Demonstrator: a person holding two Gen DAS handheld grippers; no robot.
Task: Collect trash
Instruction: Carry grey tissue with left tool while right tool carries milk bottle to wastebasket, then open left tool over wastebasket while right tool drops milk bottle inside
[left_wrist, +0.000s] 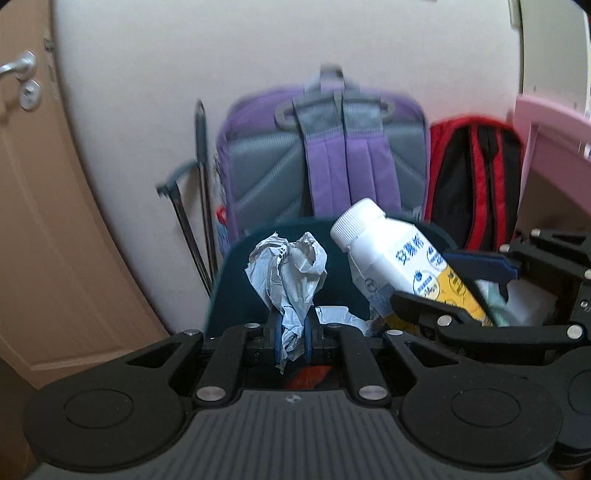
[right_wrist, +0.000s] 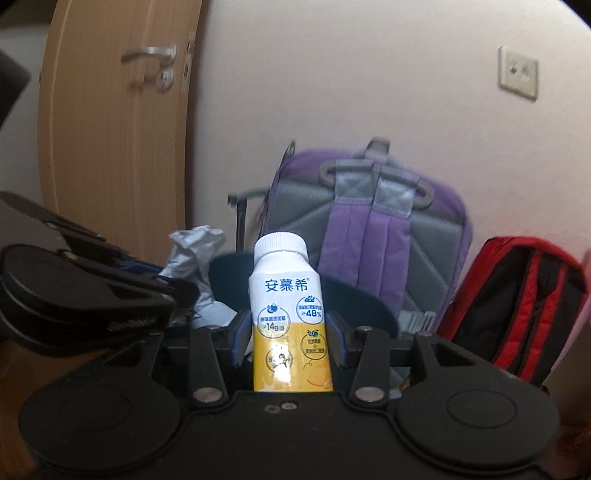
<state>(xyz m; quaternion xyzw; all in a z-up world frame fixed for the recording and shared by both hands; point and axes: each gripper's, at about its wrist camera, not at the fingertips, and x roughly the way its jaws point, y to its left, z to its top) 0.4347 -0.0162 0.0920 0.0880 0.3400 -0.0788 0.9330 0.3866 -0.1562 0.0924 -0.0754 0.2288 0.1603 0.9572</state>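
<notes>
We see the wooden door on the left and the pale wall behind everything, with the purple backpack leaning against it and the red and black bag just beside that, toward the right. In front of the backpacks sits the dark bin, and both our grippers hang right at its rim. Our left gripper is squeezed narrow on a crumpled wad of paper, which sticks up above the pads at the bin's near edge. Our right gripper is clamped on the bottle, white on top and yellow below, cap on; from its own camera it stands upright between the pads, and from the left view it tilts over the bin's right side. More crumpled scraps lie down inside the bin.
</notes>
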